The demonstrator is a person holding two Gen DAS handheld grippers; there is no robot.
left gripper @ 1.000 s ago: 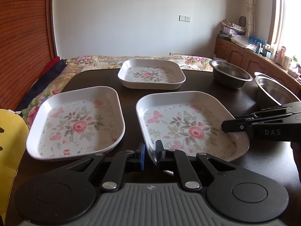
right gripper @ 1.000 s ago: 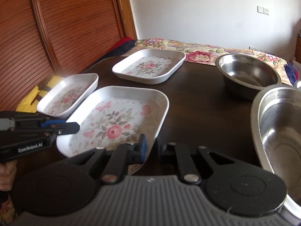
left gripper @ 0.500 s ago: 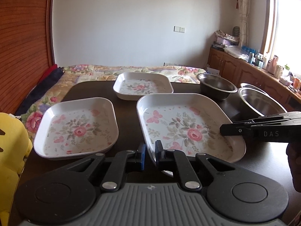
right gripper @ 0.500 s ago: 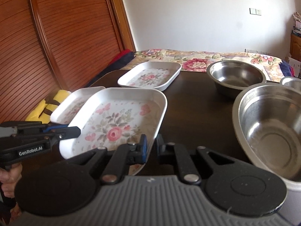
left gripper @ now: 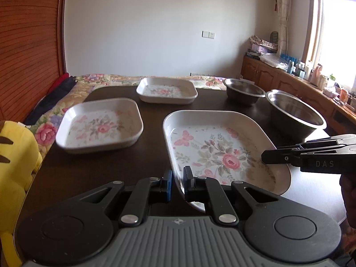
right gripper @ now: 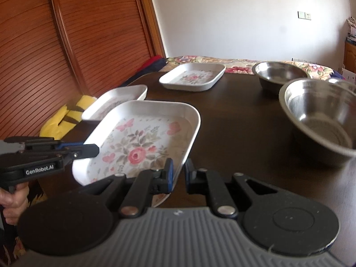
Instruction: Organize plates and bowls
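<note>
**Both grippers clamp the near floral plate**

The left gripper has its jaws closed narrow on the near left rim of the big floral plate, one finger inside the rim and one outside. The right gripper pinches the same plate at its near right edge in just the same way. The plate looks raised and tilted, near edge up off the dark table, carried between the two grippers. In the right view a hand shows wrapped around the left gripper's handle.

To the left of the held plate a second floral plate sits flat on the table, close to the left edge. A third floral plate rests at the far side, near the middle. On the right stands a large steel bowl, and beyond it a smaller steel bowl, the two just beside each other. A yellow plush toy sits off the table's near left corner.
</note>
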